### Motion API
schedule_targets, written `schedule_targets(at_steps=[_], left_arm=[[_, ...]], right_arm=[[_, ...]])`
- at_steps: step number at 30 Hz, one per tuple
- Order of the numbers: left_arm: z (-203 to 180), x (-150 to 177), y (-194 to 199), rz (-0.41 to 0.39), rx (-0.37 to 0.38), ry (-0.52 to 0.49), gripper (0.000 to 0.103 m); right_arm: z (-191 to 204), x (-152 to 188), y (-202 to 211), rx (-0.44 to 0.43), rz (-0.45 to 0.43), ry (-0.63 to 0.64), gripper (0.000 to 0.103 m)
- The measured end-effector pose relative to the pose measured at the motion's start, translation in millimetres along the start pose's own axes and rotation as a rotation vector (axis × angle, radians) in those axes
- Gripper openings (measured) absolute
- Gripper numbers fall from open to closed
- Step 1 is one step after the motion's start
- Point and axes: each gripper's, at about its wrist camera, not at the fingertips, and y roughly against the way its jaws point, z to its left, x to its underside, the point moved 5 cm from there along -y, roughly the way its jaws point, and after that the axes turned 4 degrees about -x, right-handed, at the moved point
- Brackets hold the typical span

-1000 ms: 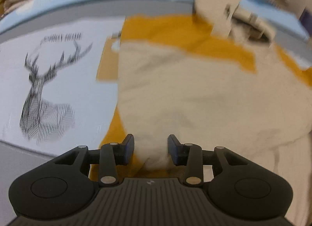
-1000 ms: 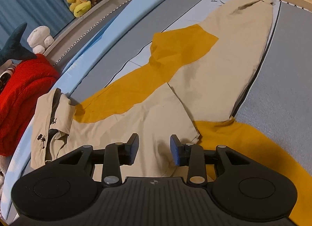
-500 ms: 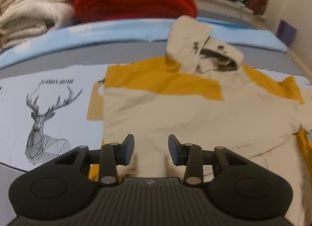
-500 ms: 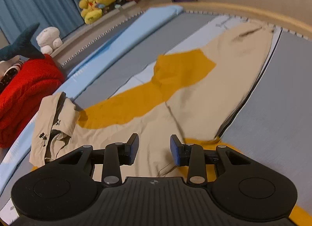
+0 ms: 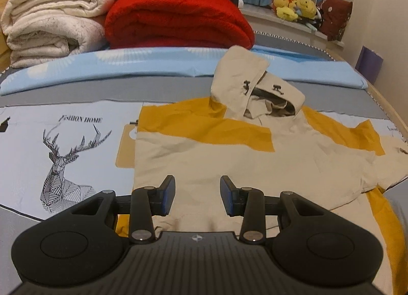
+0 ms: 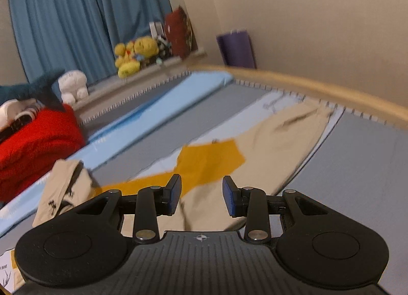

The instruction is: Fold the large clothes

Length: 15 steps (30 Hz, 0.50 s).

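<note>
A beige and mustard-yellow hooded jacket [image 5: 229, 160] lies spread on the bed, its hood [image 5: 255, 91] at the far side, its left sleeve folded over the body. My left gripper [image 5: 197, 198] is open and empty, above the jacket's near hem. In the right wrist view the jacket's other sleeve [image 6: 275, 147] stretches away toward the bed's edge, and the hood [image 6: 63, 188] shows at the left. My right gripper [image 6: 201, 197] is open and empty, raised above the jacket.
The bed sheet [image 5: 63, 147] has a deer print. A folded red blanket [image 5: 178, 17] and white blankets [image 5: 53, 22] are stacked at the far side. Plush toys [image 6: 135, 55] sit on a ledge by blue curtains. A wooden bed rim [image 6: 318, 88] borders the sleeve's end.
Both grippers have risen and tilted up from the jacket, staying open. The left view now takes in the whole jacket and blankets; the right view shows the wall and curtains.
</note>
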Motion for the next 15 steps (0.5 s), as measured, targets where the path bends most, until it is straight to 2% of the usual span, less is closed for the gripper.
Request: schedule_targets(at_steps=[5, 8, 15], left_arm=[[8, -12, 10, -0.050, -0.023, 0.022, 0.043], [15, -20, 15, -0.076, -0.038, 0.048, 0.043], [13, -31, 19, -0.110, -0.053, 0.042, 0.043]], right_arm=[[-47, -43, 30, 0.022, -0.138, -0.019, 0.037], [-71, -56, 38, 0.055, -0.183, -0.030, 0.037], [-108, -62, 23, 0.033, -0.157, -0.118, 0.037]])
